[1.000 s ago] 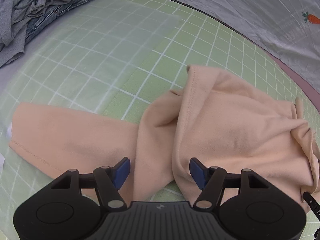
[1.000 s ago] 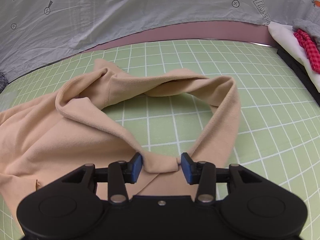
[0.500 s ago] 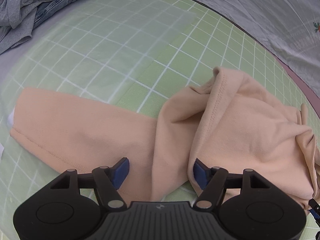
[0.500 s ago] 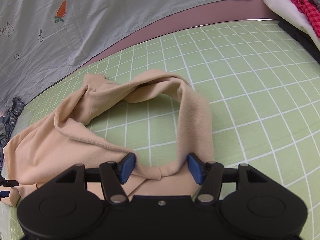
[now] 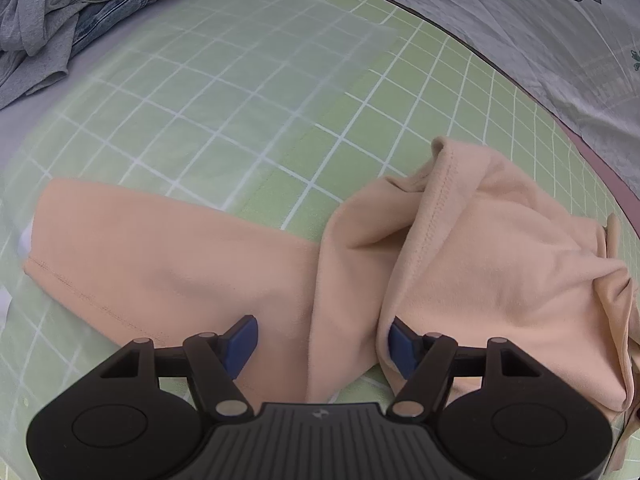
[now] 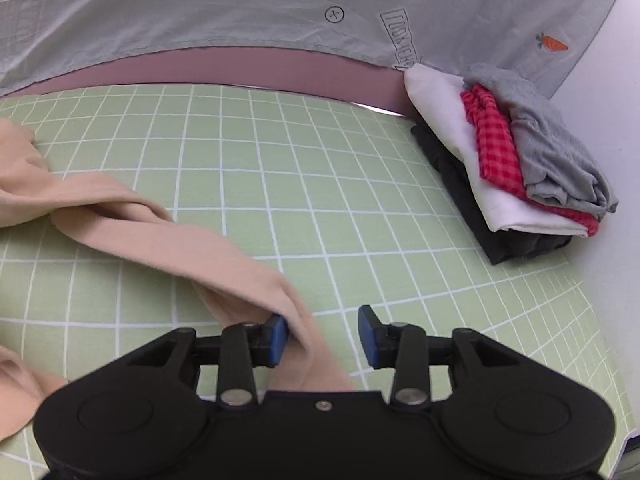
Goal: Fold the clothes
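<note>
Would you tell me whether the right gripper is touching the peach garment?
Touching. In the right wrist view the peach garment drapes against one blue pad of the open right gripper.

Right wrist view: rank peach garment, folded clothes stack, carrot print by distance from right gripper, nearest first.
1. peach garment: at the right gripper, against its left jaw.
2. folded clothes stack: right, at the mat edge.
3. carrot print: farthest, upper right on the grey sheet.

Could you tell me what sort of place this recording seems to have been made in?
Probably a home-style clothes-folding station set up for recording. A green grid mat covers the work surface, a peach garment lies spread on it, a folded stack sits at one side, and an unsorted clothes pile waits at the other.
</note>
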Demonstrator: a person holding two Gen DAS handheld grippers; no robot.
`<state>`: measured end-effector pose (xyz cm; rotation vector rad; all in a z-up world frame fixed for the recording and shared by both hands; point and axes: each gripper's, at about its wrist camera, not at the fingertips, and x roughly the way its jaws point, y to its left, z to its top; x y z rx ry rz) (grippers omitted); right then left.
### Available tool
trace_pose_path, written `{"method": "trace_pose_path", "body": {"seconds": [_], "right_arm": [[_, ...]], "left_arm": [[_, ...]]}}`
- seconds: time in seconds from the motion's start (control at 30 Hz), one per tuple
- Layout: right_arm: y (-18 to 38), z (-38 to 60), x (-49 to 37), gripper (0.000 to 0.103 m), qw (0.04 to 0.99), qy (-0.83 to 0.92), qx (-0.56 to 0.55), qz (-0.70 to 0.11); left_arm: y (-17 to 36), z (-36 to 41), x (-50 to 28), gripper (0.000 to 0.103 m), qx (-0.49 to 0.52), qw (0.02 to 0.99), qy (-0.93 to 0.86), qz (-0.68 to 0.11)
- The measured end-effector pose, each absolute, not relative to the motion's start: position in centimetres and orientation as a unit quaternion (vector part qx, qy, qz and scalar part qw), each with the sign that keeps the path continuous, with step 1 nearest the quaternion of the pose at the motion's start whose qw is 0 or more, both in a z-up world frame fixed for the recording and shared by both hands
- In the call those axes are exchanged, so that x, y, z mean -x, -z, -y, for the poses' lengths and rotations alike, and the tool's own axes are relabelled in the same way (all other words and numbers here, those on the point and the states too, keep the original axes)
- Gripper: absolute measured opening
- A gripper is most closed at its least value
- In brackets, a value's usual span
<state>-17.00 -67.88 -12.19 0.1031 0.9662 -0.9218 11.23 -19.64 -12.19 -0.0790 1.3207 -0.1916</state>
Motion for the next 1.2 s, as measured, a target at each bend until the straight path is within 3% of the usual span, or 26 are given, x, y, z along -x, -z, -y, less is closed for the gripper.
{"method": "trace_pose_path", "body": {"seconds": [0.1,0.5,1.2], "right_arm": [[11.3,65.9,16.8,0.054,0.804,0.404,-0.066,-0.431],[12.3,58.0,12.9,0.057,0.832,0.336,-0.104,-0.428],[12.3,56.9,13.1,0.059,0.836,0.323,-0.103,-0.432]], "left_arm": [[11.9,20.3,-10.8,0.070,0.027,0.787,0.084,-0.611],[12.9,25.0,-9.4,0.074,-0.061,0.790,0.058,-0.608],[11.7,20.9,-7.9,0.074,-0.123,0.789,0.142,-0.586]]}}
